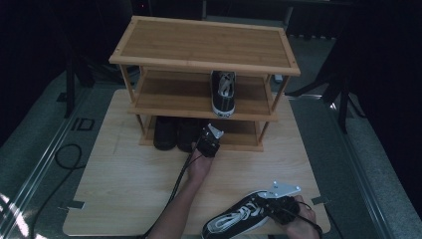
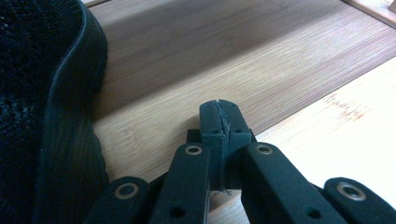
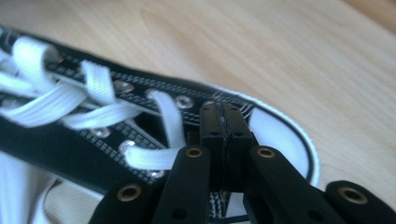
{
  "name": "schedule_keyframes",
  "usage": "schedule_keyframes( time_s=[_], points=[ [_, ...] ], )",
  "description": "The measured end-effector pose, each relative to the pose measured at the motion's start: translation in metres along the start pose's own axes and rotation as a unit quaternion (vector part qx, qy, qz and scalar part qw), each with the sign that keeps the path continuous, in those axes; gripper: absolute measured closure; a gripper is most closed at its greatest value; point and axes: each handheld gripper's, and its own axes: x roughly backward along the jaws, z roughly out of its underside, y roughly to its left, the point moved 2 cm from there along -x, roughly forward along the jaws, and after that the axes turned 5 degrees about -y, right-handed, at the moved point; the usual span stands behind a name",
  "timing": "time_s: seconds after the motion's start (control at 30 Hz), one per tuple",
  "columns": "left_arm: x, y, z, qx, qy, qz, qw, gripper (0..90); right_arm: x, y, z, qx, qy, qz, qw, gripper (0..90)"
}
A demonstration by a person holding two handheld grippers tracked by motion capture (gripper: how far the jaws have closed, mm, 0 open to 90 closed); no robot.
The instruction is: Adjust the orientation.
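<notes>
A black sneaker with white laces [image 1: 234, 219] lies on its side at the table's near right edge. My right gripper [image 1: 264, 201] is at its toe end. In the right gripper view the jaws [image 3: 219, 106] are pressed flat together above the eyelet row [image 3: 182, 100], next to the white toe cap [image 3: 280, 140], with nothing visible between the pads. A matching sneaker [image 1: 223, 93] stands on the rack's middle shelf. My left gripper [image 1: 203, 135] is shut and empty at the bottom shelf [image 2: 210, 51], just right of a black shoe [image 2: 42, 93].
The three-level bamboo rack [image 1: 204, 42] stands at the back of the light wooden table [image 1: 129, 174]. A pair of black shoes [image 1: 165, 133] sits at the left of its bottom shelf. Cables trail off the near left side [image 1: 67, 159].
</notes>
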Motion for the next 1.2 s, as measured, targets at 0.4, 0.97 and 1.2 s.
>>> schedule_keyframes(
  time_s=[0.4, 0.97, 1.2],
  points=[
    [0.0, 0.0, 0.0, 0.0, 0.0, 0.0, 1.0, 90.0, -0.012, -0.008, -0.01, -0.006, -0.023, 0.028, 0.9993, 90.0],
    [0.0, 0.0, 0.0, 0.001, 0.0, 0.0, 1.0, 90.0, -0.035, -0.026, -0.028, -0.006, -0.04, 0.04, 0.9984, 90.0],
    [0.0, 0.0, 0.0, 0.0, 0.0, 0.002, 1.0, 90.0, -0.045, -0.042, -0.04, 0.0, -0.038, 0.035, 0.9987, 90.0]
  ],
)
